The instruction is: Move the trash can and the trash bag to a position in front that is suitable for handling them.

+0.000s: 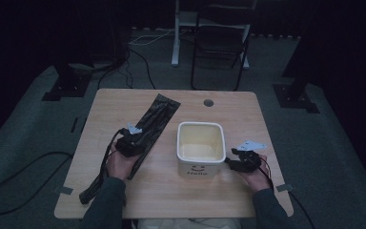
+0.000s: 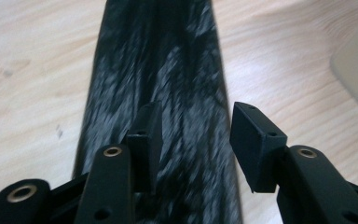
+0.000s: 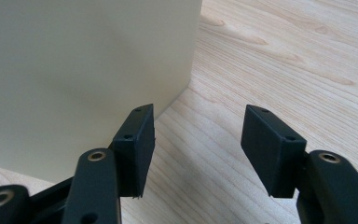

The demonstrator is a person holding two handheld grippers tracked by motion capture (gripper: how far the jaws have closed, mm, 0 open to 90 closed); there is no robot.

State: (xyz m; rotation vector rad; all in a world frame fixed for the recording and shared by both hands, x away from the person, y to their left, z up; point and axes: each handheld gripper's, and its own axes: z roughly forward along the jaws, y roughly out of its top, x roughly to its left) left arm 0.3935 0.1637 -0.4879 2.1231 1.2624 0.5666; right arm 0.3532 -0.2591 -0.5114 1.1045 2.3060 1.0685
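A long, crumpled black plastic bag [image 1: 153, 119] lies slantwise on the left half of the wooden table [image 1: 171, 191]. My left gripper [image 1: 134, 137] hovers over its middle part. In the left gripper view the bag [image 2: 168, 70] runs straight ahead under the jaws, and the left gripper [image 2: 198, 135] is open with nothing pinched. A white square bin [image 1: 201, 125] with a smiley and "Hello" on its front stands mid-table. My right gripper [image 1: 229, 162] rests at the bin's right front corner. In the right gripper view it [image 3: 198, 140] stands open beside the bin wall [image 3: 74, 70], over bare wood.
A round cable hole [image 1: 208, 102] sits near the table's far edge. A dark folding chair [image 1: 219, 43] and a white post stand on the carpet behind the table. Black cables trail over the floor at the left [image 1: 24, 167].
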